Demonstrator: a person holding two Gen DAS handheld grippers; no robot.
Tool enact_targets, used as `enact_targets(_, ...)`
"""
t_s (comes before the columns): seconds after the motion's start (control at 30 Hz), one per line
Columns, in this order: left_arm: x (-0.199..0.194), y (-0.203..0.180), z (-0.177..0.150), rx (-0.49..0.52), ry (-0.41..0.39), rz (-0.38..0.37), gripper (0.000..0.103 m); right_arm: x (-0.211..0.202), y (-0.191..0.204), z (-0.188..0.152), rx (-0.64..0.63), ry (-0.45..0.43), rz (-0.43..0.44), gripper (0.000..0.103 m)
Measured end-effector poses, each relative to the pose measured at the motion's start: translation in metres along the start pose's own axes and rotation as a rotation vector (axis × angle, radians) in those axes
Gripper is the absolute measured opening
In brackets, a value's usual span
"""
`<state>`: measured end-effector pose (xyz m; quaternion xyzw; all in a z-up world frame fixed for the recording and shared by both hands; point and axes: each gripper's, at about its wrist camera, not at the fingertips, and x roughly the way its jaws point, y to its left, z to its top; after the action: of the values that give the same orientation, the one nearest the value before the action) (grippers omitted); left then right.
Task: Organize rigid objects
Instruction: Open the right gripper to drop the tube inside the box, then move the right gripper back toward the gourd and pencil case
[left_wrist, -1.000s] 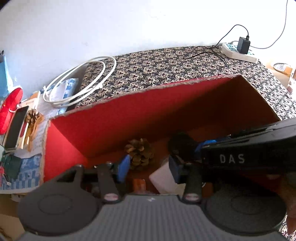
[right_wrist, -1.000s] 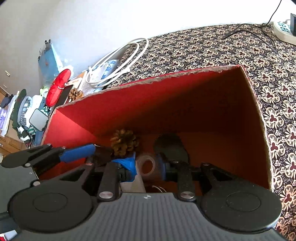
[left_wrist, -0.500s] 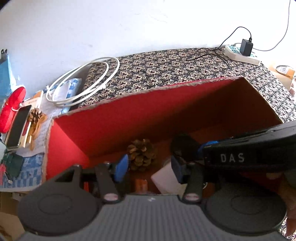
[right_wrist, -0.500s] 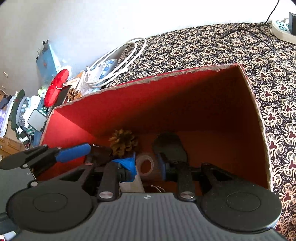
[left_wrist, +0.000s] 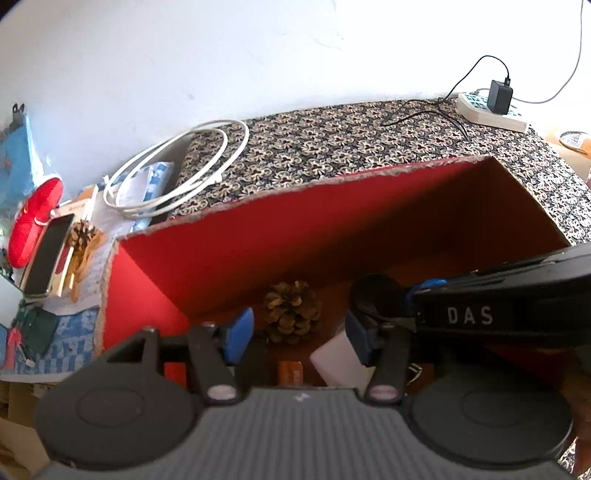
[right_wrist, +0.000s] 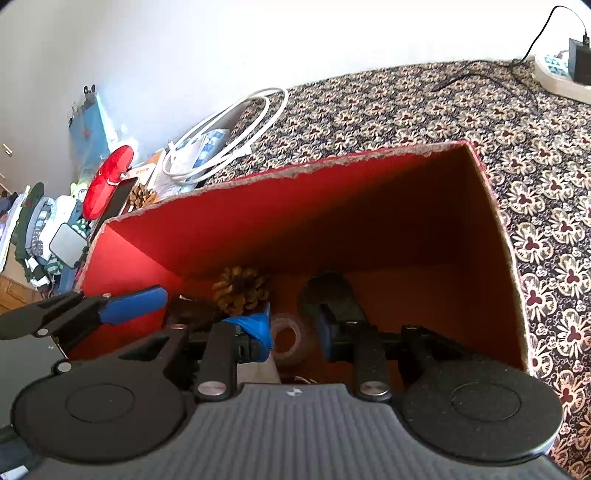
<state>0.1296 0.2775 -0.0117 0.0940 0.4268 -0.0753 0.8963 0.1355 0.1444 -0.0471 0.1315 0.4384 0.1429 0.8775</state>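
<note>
A cardboard box with a red inside (left_wrist: 332, 181) (right_wrist: 295, 173) stands on the patterned cloth, and both grippers reach into it. On its floor lie a pine cone (left_wrist: 291, 310) (right_wrist: 242, 290), a dark round object (left_wrist: 373, 291) (right_wrist: 328, 291), a white block (left_wrist: 340, 363), a small orange item (left_wrist: 291, 373) and a tape roll (right_wrist: 290, 338). My left gripper (left_wrist: 297, 336) hangs above the pine cone and white block, its jaws opening with nothing pressed between them. My right gripper (right_wrist: 291, 328) is open above the tape roll, gripping nothing.
Left of the box lie a coiled white cable (left_wrist: 177, 173), a second pine cone (left_wrist: 83, 234), a phone (left_wrist: 48, 254) and a red case (left_wrist: 33, 221). A power strip with a charger (left_wrist: 487, 112) sits at the far right. A white wall stands behind.
The left gripper's blue pads have spread further apart. Both hands have stayed where they were, and the objects in the box have not moved.
</note>
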Motion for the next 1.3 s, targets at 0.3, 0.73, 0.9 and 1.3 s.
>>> enact_targets(0.3, -0.010, 0.001, -0.002, -0.015, -0.013, 0.009, 0.059, -0.020, 0.011, -0.005, -0.057, -0.119, -0.111, 0.010)
enact_targets(0.73, -0.050, -0.004, -0.008, -0.006, -0.045, 0.091, 0.063, -0.073, 0.029, -0.023, -0.070, -0.233, -0.117, 0.011)
enact_targets(0.9, -0.066, -0.007, -0.013, -0.006, -0.055, 0.116, 0.064, -0.092, 0.035, -0.035, -0.050, -0.268, -0.120, 0.012)
enact_targets(1.3, -0.103, -0.011, -0.028, -0.033, -0.073, 0.126, 0.065, -0.121, 0.046, -0.061, -0.035, -0.293, -0.109, 0.012)
